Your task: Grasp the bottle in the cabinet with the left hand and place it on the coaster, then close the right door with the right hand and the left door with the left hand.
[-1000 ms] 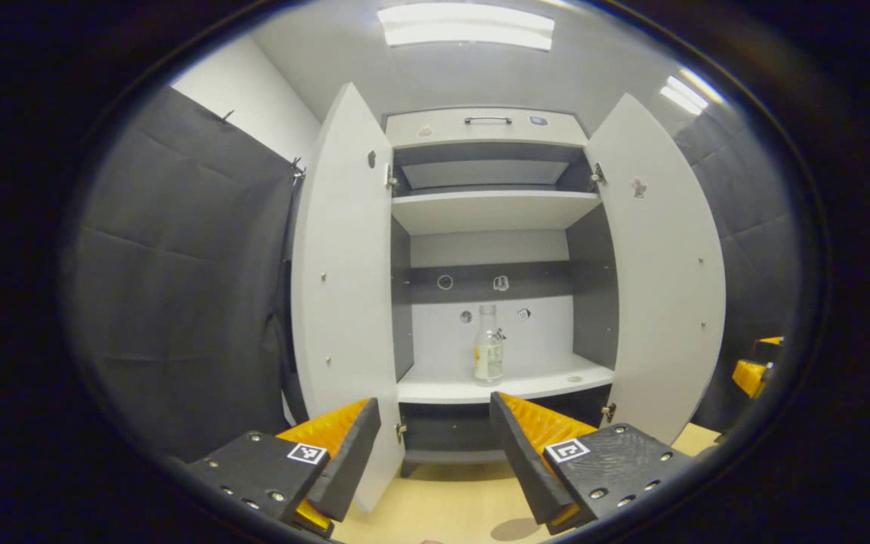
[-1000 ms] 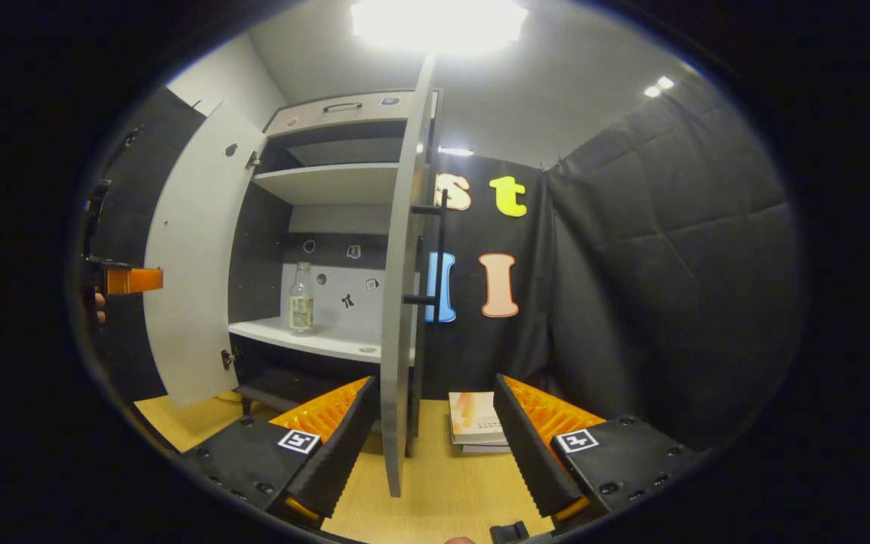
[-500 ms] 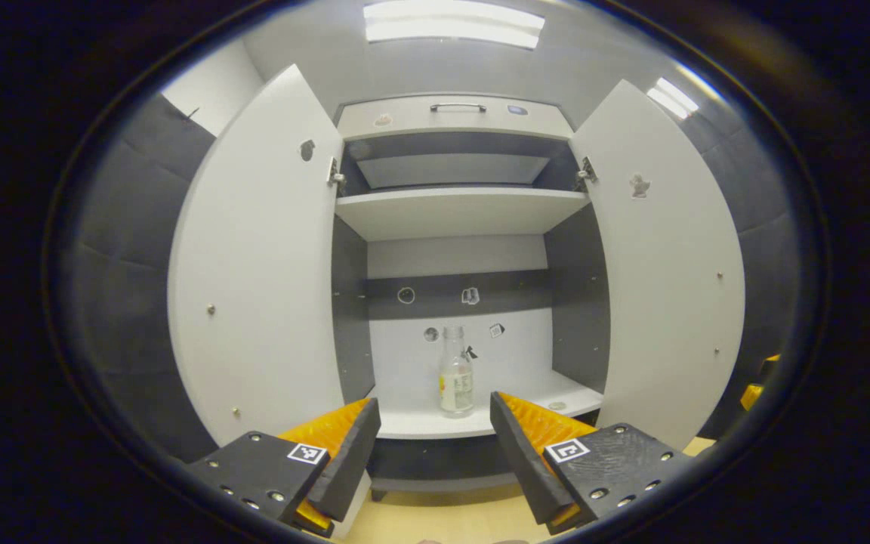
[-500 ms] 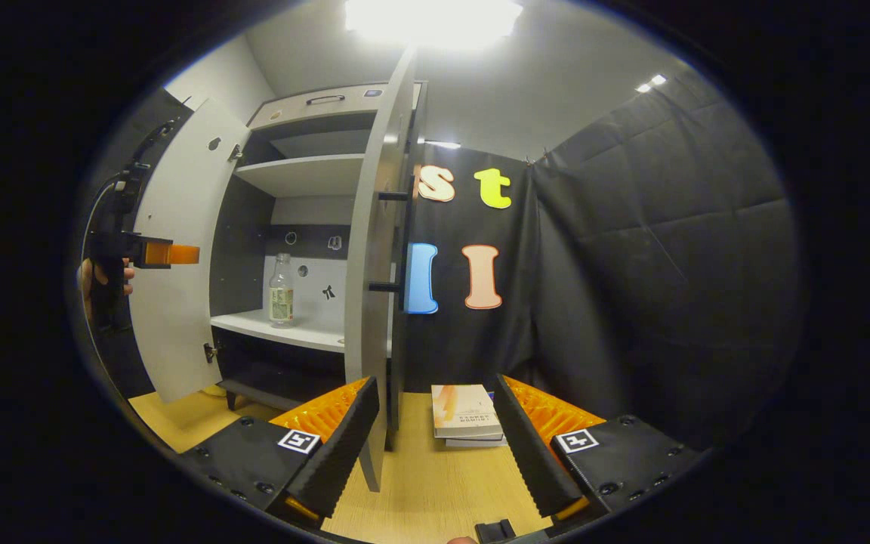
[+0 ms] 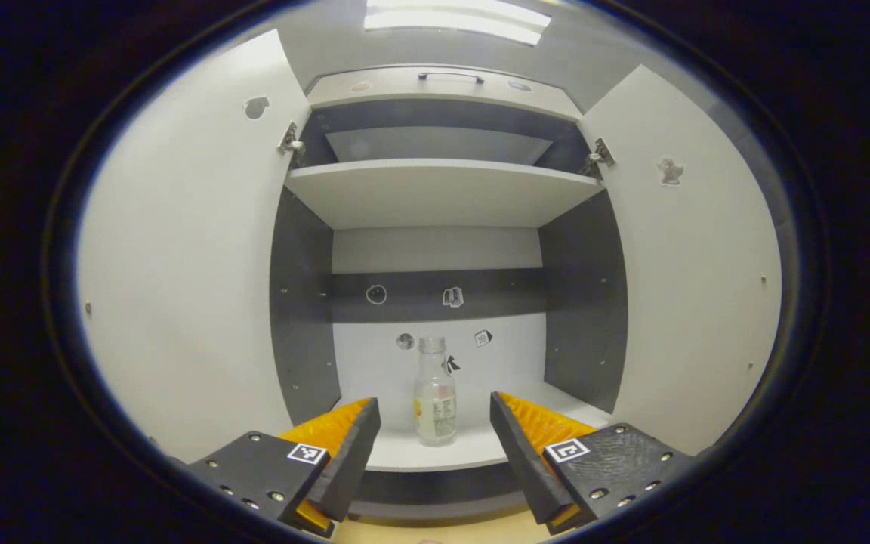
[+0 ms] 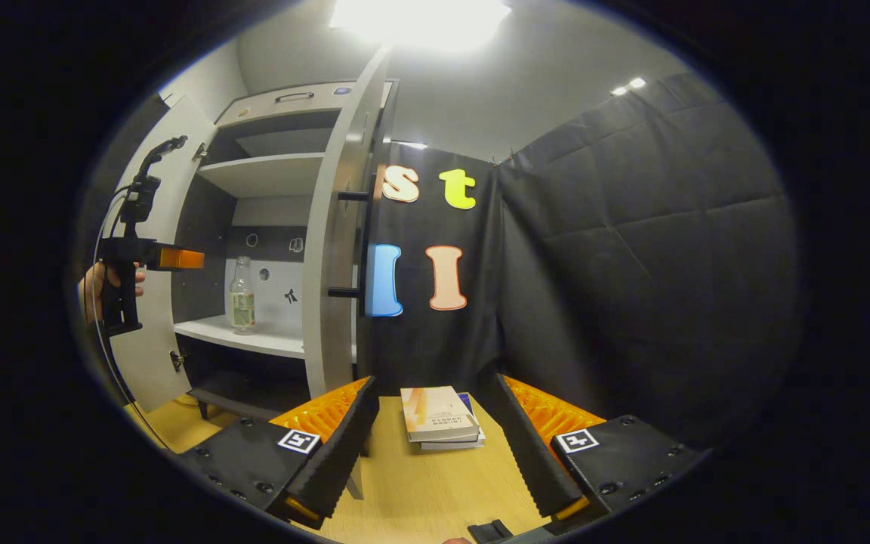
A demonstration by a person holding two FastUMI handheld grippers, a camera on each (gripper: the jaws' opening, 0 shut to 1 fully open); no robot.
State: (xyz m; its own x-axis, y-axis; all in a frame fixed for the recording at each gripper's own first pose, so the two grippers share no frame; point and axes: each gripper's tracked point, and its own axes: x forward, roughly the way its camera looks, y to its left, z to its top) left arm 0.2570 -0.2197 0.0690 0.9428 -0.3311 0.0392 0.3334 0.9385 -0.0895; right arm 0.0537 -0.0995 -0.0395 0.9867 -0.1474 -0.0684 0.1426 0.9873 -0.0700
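A clear bottle (image 5: 435, 397) with a pale label stands upright on the cabinet's lower shelf (image 5: 435, 453). My left gripper (image 5: 435, 412) is open, its fingers either side of the bottle in the image but still in front of it. Both white doors stand open: the left door (image 5: 186, 264) and the right door (image 5: 699, 287). In the right gripper view the bottle (image 6: 242, 296) shows on the shelf, and the left gripper (image 6: 178, 259), held by a hand (image 6: 95, 285), points at it. My right gripper (image 6: 435, 423) is open over the wooden table, beside the right door's edge (image 6: 333, 249).
An upper shelf (image 5: 442, 193) spans the cabinet above the bottle. A short stack of books (image 6: 439, 417) lies on the wooden table (image 6: 435, 491) between my right gripper's fingers. Black cloth walls close off the right side. The right door carries a dark bar handle (image 6: 356, 245).
My left gripper has moved forward toward the cabinet, so the bottle and shelves look larger. My right gripper has swung to the right, bringing the books between its fingers.
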